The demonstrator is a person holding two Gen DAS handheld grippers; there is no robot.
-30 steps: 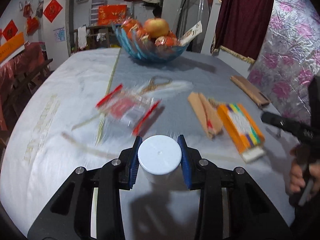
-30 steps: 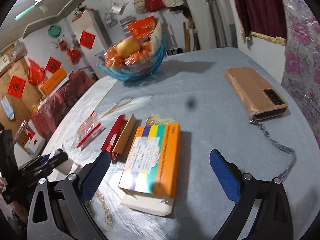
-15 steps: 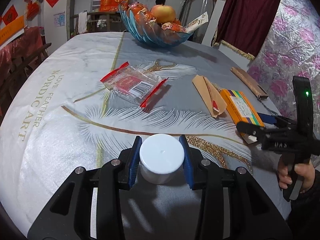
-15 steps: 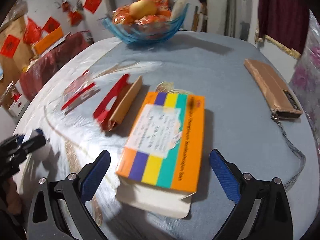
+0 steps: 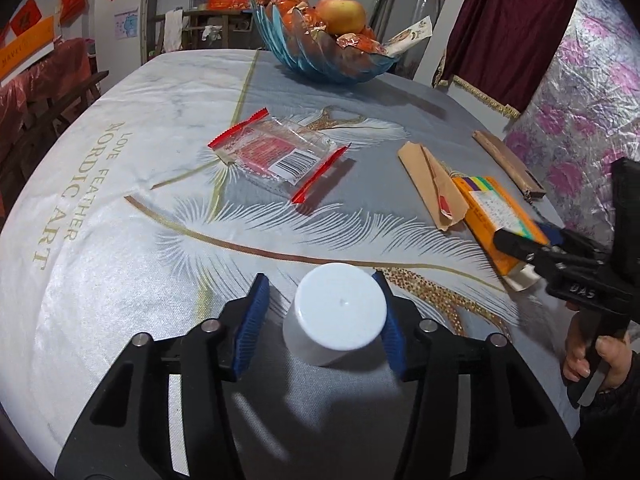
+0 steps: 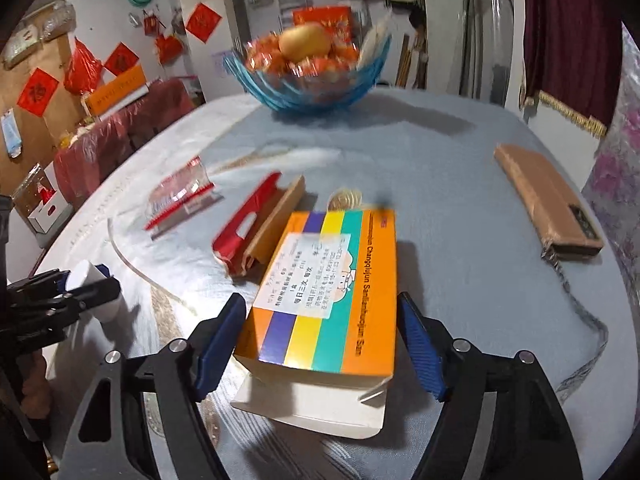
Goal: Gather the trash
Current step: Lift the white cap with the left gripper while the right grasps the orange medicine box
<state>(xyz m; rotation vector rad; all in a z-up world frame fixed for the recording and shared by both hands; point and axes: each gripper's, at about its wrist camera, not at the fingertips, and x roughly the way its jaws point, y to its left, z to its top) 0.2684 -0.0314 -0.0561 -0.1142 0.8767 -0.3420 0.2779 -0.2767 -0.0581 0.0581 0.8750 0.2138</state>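
A white paper cup (image 5: 336,314) stands upside down on the tablecloth between the pads of my left gripper (image 5: 322,326), which is open with a gap on the left side. An orange striped medicine box (image 6: 326,296) lies between the open pads of my right gripper (image 6: 320,338), its white flap open toward me. A clear wrapper with red ends (image 5: 278,152) and a brown-and-red paper packet (image 5: 434,184) lie further out. The right gripper shows in the left wrist view (image 5: 536,244) at the box (image 5: 500,220).
A blue glass fruit bowl (image 5: 324,52) stands at the far side. A brown phone case (image 6: 548,204) with a cord lies at the right. Red-covered chairs (image 6: 120,136) stand to the left of the round table (image 5: 80,160).
My left gripper has opened and let the cup stand on the table. My right gripper has moved forward over the orange box and narrowed around it.
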